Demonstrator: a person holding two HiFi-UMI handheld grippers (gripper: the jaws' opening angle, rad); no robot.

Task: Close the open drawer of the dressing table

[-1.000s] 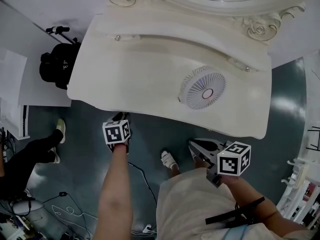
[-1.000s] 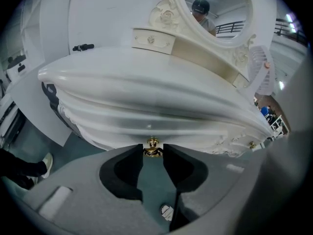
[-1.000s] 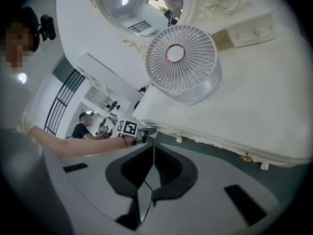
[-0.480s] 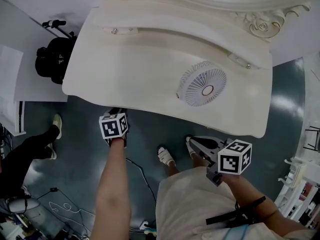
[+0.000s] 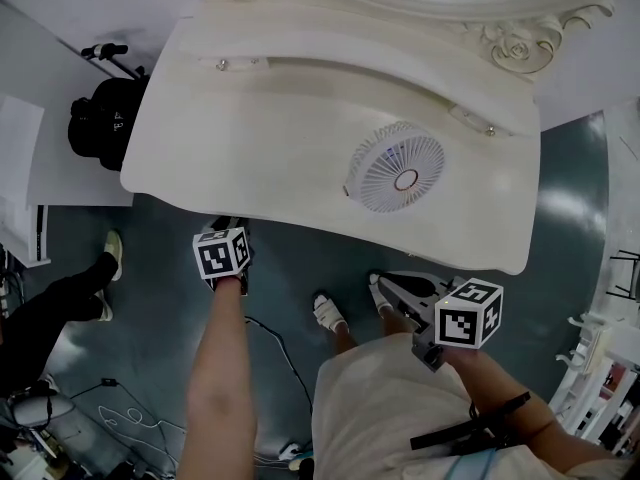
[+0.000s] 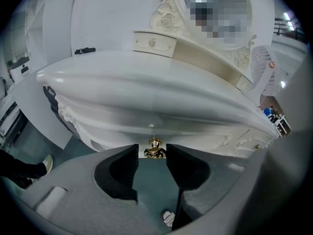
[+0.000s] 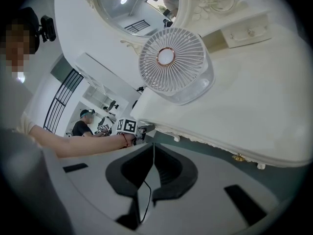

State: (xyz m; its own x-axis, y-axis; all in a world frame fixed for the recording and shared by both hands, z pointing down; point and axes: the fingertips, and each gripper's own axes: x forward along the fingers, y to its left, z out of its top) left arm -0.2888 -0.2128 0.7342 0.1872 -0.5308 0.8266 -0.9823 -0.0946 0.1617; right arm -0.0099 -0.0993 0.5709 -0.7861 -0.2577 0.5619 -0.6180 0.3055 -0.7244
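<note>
The white dressing table (image 5: 250,118) carries a round fan (image 5: 396,179), and its drawer front (image 6: 122,131) sits under the front edge, where the left gripper (image 6: 152,147) has its jaws opening around the small brass knob (image 6: 155,151), while the right gripper (image 7: 153,147) holds its jaws together, empty.

The tabletop (image 5: 280,128) is plain glossy cream-white. The carved rose trim (image 5: 520,46) at its 1 o'clock is the same cream. The fan (image 5: 396,173) is white, with a grille of radial spokes and a copper-coloured ring at the hub. The drawer knob (image 6: 155,149) is gold.

The left gripper (image 6: 151,153) has a grey body and dark grey pads. Its jaws are opening, with the gold knob between their tips. The right gripper (image 7: 153,148) has the same greys. The marker cube (image 5: 222,253) on each gripper shows black squares on white.

The floor (image 5: 300,268) is dark teal. The bag (image 5: 105,123) at the tabletop's 9 o'clock is black. The person's garment (image 5: 370,408) is beige.
</note>
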